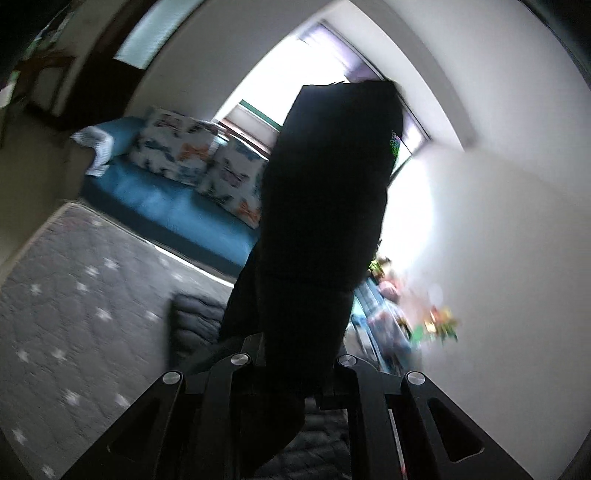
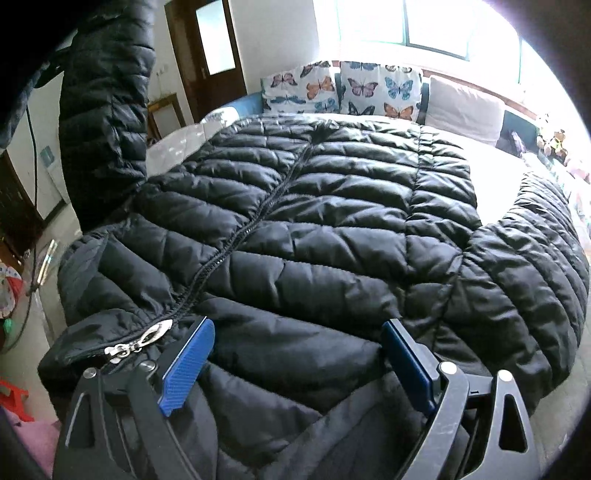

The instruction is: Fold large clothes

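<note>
A black quilted puffer jacket point(image 2: 314, 229) lies spread front-up on the bed, zipper point(image 2: 240, 236) closed, silver zipper pull point(image 2: 140, 341) near its collar. My right gripper point(image 2: 295, 332) is open over the collar end, blue pads point(image 2: 188, 365) wide apart, nothing between them. One sleeve point(image 2: 107, 110) is lifted up at the left of the right wrist view. In the left wrist view that black sleeve point(image 1: 325, 221) rises from my left gripper point(image 1: 295, 358), which is shut on it; the fingertips are hidden by fabric. The other sleeve point(image 2: 532, 266) lies curved at the right.
The bed has a grey star-patterned cover point(image 1: 74, 295). Butterfly cushions point(image 2: 343, 90) and a pale pillow point(image 2: 465, 107) stand at its far side under a bright window point(image 2: 424, 22). A brown door point(image 2: 207, 48) is at back left. Toys point(image 1: 436, 325) sit by the wall.
</note>
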`<state>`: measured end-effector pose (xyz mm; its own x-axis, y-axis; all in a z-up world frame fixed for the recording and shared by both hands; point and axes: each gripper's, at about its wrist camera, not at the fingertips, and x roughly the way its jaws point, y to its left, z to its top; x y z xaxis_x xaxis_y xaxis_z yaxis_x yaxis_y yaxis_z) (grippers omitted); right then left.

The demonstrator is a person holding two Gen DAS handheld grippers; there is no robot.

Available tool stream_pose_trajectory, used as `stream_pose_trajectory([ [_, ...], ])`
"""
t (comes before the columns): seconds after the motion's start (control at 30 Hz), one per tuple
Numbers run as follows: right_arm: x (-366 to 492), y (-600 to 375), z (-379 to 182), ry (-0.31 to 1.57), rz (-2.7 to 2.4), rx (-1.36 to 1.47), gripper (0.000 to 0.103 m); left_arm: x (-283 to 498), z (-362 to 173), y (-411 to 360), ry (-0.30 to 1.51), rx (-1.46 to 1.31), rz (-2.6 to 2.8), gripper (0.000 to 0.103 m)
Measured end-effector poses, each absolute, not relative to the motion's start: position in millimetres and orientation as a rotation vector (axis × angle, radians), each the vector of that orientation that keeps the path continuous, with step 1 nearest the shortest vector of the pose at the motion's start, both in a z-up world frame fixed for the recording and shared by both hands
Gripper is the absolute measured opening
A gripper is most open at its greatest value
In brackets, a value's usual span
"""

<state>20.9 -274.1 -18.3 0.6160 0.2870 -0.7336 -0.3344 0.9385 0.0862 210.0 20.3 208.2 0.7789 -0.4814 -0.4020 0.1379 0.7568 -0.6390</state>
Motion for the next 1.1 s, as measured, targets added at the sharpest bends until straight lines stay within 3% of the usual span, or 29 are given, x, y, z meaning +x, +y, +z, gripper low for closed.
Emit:
stream_pose_trajectory([
  [0.1,11.4,-282.1,-12.2,0.804,0.342,-0.054,0.1,184.3,191.7,-82.8,0.642,-0.591,-0.435,0.015],
  [0.33,-1.0,-310.0,-14.4,0.791,0.304,0.001,0.1,166.6,95.8,-232.9,0.878,-0.519,-0.626,0.015],
  [0.7,-6.3,-328.7,-38.0,0.757,0.35,0.147,0.103,161.2,-80.0,-299.1,1.218,-0.458,-0.637,0.015],
  [0.93,-6.4,-325.0,-37.5,0.755,0.386,0.083,0.103,159.5,-74.4,-296.1,1.172,-0.379,-0.669,0.023],
  [1.0,-7.5,-324.5,-36.6,0.752,0.382,0.079,0.103,127.5,-13.7,-286.0,1.165,-0.318,-0.679,0.029],
  [1.1,-8.8,-323.6,-35.2,0.753,0.371,0.081,0.103,117.3,5.7,-292.2,1.153,-0.224,-0.688,0.033],
])
